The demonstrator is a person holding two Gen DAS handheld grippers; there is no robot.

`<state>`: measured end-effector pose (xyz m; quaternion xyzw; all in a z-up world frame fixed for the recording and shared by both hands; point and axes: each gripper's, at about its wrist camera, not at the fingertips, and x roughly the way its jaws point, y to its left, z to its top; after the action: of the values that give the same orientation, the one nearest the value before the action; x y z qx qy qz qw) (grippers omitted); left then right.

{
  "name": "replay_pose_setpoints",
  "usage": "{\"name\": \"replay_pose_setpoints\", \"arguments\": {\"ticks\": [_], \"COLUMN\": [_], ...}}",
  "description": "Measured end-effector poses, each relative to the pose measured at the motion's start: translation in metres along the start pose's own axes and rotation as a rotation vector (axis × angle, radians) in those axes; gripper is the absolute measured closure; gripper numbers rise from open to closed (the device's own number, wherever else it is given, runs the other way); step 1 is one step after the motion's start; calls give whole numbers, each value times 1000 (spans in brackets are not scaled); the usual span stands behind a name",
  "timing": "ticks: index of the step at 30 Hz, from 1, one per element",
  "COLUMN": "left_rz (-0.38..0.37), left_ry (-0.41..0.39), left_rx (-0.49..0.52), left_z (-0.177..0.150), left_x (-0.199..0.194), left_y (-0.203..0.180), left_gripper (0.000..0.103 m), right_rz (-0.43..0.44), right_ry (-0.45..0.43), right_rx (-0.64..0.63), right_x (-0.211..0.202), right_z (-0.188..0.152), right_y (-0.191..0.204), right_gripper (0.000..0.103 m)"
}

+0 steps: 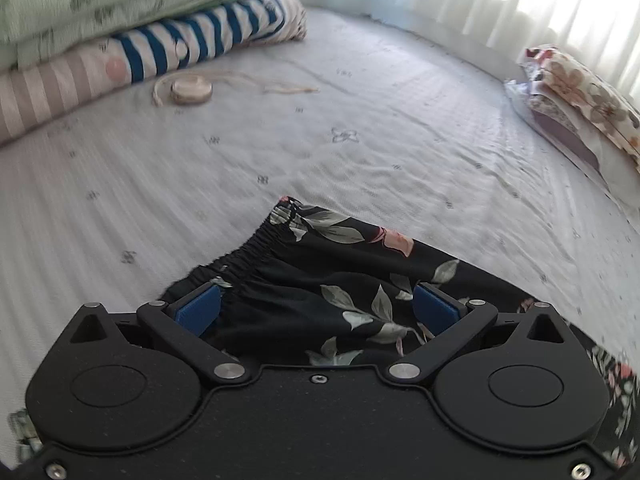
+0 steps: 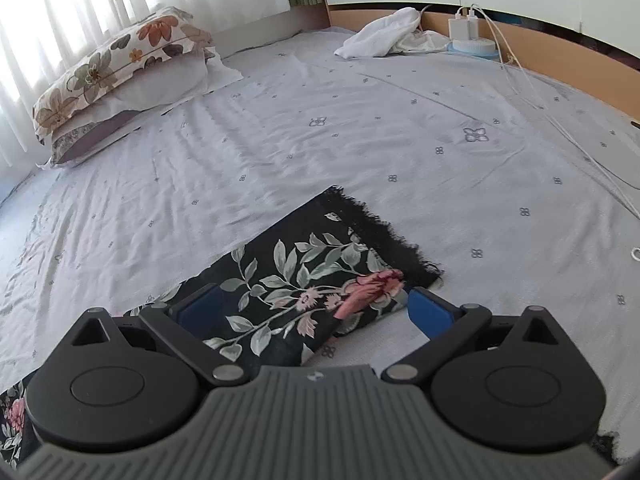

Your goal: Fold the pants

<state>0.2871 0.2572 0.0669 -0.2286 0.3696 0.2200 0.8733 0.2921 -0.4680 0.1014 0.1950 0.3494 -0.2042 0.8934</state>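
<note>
Black floral pants [image 1: 320, 280] lie on the pale bed sheet [image 1: 360, 120]. In the left wrist view the elastic waistband [image 1: 256, 244] sits just ahead of my left gripper [image 1: 318, 306], which is open with its blue pads [image 1: 200, 308] spread over the waist fabric. In the right wrist view the pants' leg end [image 2: 312, 272] with a frayed black hem [image 2: 380, 232] lies flat. My right gripper [image 2: 314, 308] is open, its blue pads [image 2: 428, 308] on either side of the leg fabric.
Folded striped and green bedding [image 1: 120, 32] and a round tape measure [image 1: 192, 90] lie at the left. Floral pillows [image 2: 116, 68] sit by the curtained window. A white cloth [image 2: 384, 32], chargers and cables [image 2: 520, 76] lie along the wooden bed frame.
</note>
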Motion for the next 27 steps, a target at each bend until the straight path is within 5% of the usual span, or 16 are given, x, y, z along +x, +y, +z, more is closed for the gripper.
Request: {"name": "replay_pose_setpoints", "arguments": {"ticks": [7,22,25,27], "left_rz": [23,74,72,93], "left_ry": [36,75,59,47], "left_rx": [-100,-77,-69,-72], "left_z": [16,46,44,42], "left_x": [44,91,93,93], "left_y": [-4,-13,-12,-10], "left_gripper": [0,0,19,45], "right_rz": [-2,-83,-52,-42], "right_ry": [35,101,145,165], "right_rx": [22,26,87,135], "right_x": [50,129,143,151], "right_z": [14,16,14,13], "right_y": [35,71,66,61], "right_gripper": [0,0,0,0]}}
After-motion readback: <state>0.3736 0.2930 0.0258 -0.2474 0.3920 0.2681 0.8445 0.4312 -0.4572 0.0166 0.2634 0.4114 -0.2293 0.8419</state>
